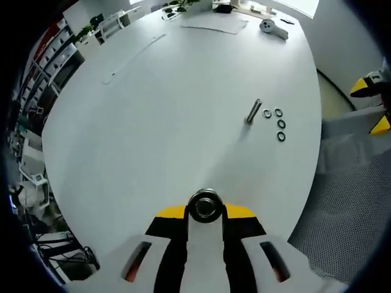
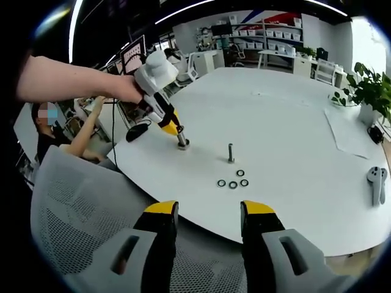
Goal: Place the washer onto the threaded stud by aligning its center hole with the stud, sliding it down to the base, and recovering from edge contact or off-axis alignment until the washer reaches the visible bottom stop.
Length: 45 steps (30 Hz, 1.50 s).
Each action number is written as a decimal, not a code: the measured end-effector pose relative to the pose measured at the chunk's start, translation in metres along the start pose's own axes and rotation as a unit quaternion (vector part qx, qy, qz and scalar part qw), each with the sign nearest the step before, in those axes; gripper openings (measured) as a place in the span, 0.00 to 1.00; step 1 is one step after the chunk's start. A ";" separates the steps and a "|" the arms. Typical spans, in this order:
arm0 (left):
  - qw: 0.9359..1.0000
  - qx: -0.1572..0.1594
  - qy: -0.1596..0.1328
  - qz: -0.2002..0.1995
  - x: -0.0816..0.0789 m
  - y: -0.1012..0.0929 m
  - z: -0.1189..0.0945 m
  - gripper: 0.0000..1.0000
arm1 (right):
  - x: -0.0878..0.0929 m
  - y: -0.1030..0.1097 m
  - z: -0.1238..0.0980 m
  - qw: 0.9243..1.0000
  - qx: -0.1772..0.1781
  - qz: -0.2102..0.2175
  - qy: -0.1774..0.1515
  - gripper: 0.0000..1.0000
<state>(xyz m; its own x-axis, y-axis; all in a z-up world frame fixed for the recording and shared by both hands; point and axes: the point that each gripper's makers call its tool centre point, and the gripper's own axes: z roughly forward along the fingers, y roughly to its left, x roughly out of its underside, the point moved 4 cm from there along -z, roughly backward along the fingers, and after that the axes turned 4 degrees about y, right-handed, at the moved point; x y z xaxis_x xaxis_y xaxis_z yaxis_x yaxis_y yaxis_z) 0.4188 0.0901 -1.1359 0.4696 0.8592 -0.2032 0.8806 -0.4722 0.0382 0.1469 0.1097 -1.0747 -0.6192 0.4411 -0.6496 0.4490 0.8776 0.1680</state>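
- Four dark washers (image 2: 233,179) lie flat on the white round table (image 2: 287,116), clustered just beside the upright threaded stud (image 2: 231,152), at its 5 o'clock in the right gripper view.
- The left gripper (image 1: 206,207) is clamped on a second metal stud (image 1: 206,205), standing it on the table at 9 o'clock of the first stud.
- The right gripper (image 2: 208,213) hangs with its jaws apart and nothing between them, over a mesh chair (image 2: 85,207) at the table's edge.

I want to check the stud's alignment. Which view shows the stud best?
The right gripper view: the stud stands upright in side profile on the table, four washers in front of it. In the left gripper view the stud is seen from above, foreshortened, with the washers beside it.
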 end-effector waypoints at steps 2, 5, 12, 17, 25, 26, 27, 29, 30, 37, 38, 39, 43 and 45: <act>1.000 0.000 0.001 -0.001 -0.001 0.000 0.000 0.19 | 0.000 0.000 0.000 1.000 -0.001 0.000 0.000 0.43; 1.000 -0.001 0.005 0.001 0.000 0.002 0.003 0.19 | -0.001 0.001 0.000 1.000 -0.003 0.000 0.000 0.43; 1.000 -0.001 0.018 0.009 0.001 0.003 0.019 0.19 | 0.001 0.001 0.001 1.000 -0.004 0.000 0.003 0.43; 0.999 -0.003 0.030 0.014 0.002 0.002 0.027 0.19 | 0.001 0.001 0.001 1.000 -0.004 0.001 0.003 0.43; 0.999 -0.004 0.046 0.018 0.001 0.003 0.044 0.19 | 0.002 0.000 0.001 1.000 -0.003 -0.001 0.004 0.43; 0.999 -0.003 0.046 0.021 0.001 0.003 0.045 0.19 | 0.002 0.000 0.001 1.000 -0.004 -0.001 0.004 0.43; 0.999 -0.005 0.046 0.024 0.001 0.003 0.046 0.19 | 0.002 0.000 0.001 1.000 -0.004 -0.001 0.005 0.43; 0.998 -0.005 0.048 0.028 0.002 0.002 0.049 0.19 | 0.002 0.001 0.001 1.000 -0.005 -0.002 0.005 0.43; 0.998 -0.005 0.048 0.029 0.002 0.002 0.049 0.19 | 0.002 0.001 0.001 1.000 -0.005 -0.002 0.005 0.43; 0.999 -0.001 0.045 0.026 0.001 0.004 0.052 0.19 | 0.001 0.002 0.001 1.000 -0.007 -0.001 0.005 0.43; 0.999 0.001 0.043 0.024 0.002 0.004 0.051 0.20 | 0.002 0.002 0.001 1.000 -0.008 -0.002 0.005 0.43; 0.999 0.007 0.044 0.015 0.003 0.004 0.052 0.20 | 0.002 0.003 0.001 1.000 -0.008 -0.002 0.005 0.43; 0.999 0.003 0.041 0.004 0.006 0.004 0.052 0.22 | 0.002 0.004 0.002 1.000 -0.010 -0.004 0.005 0.43; 0.999 0.008 0.044 -0.002 0.009 0.001 0.052 0.27 | 0.002 0.004 0.001 1.000 -0.011 -0.004 0.005 0.43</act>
<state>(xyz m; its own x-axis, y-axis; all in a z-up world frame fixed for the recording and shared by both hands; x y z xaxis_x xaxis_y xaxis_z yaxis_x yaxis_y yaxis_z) 0.4208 0.0869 -1.1881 0.4703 0.8748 -0.1160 0.8818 -0.4711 0.0222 0.1485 0.1139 -1.0759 -0.6299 0.4351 -0.6434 0.4292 0.8854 0.1785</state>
